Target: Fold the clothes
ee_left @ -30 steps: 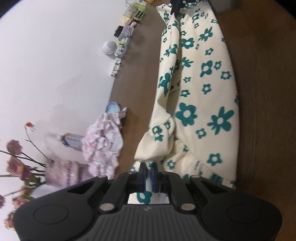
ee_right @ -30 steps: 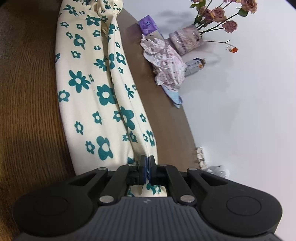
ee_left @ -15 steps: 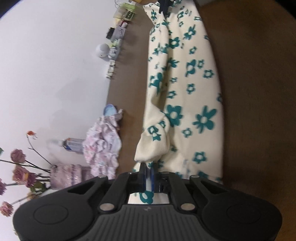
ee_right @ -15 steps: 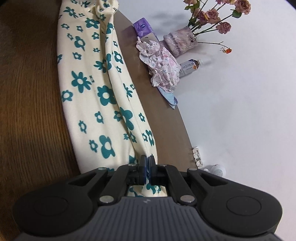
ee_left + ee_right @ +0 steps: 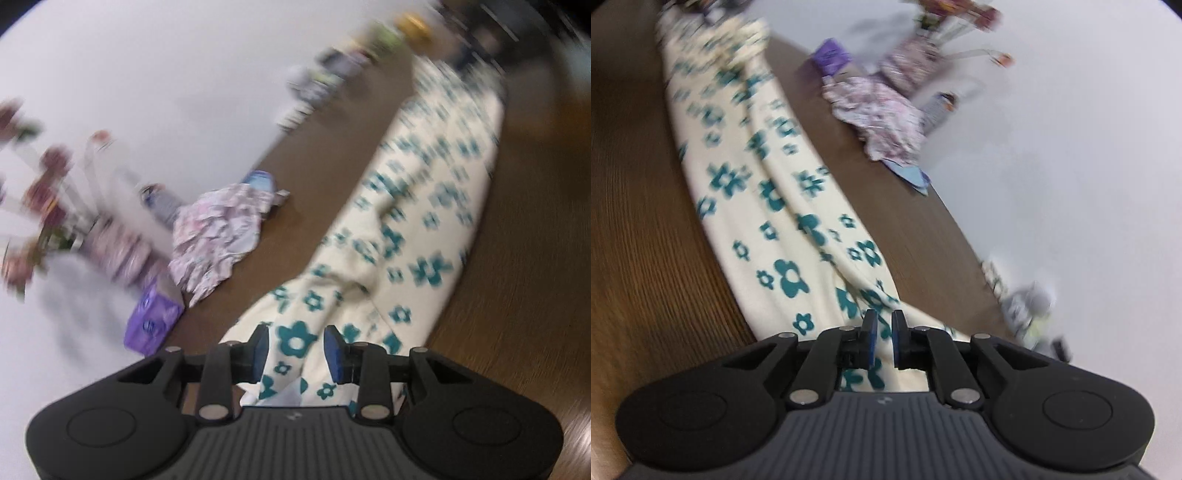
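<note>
Left wrist view (motion-blurred): left gripper (image 5: 297, 349) jaws wide apart, astride the near end of the cream garment with teal flower print (image 5: 417, 236), which runs lower centre to upper right across the brown wooden table (image 5: 535, 258). Right wrist view: right gripper (image 5: 881, 338) jaws narrowly parted over the garment's other end at lower centre; crumpled pink-patterned cloth (image 5: 882, 114) lies upper centre.

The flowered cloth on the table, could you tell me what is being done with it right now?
A person is folding clothes with a handheld gripper in each hand. The cream cloth with teal flowers lies stretched along the wooden table. The left gripper is open, its jaws wide apart with cloth lying between them. The right gripper has its jaws only slightly parted over the other end. Both views are blurred with motion. A crumpled pink garment lies near the wall.
</note>
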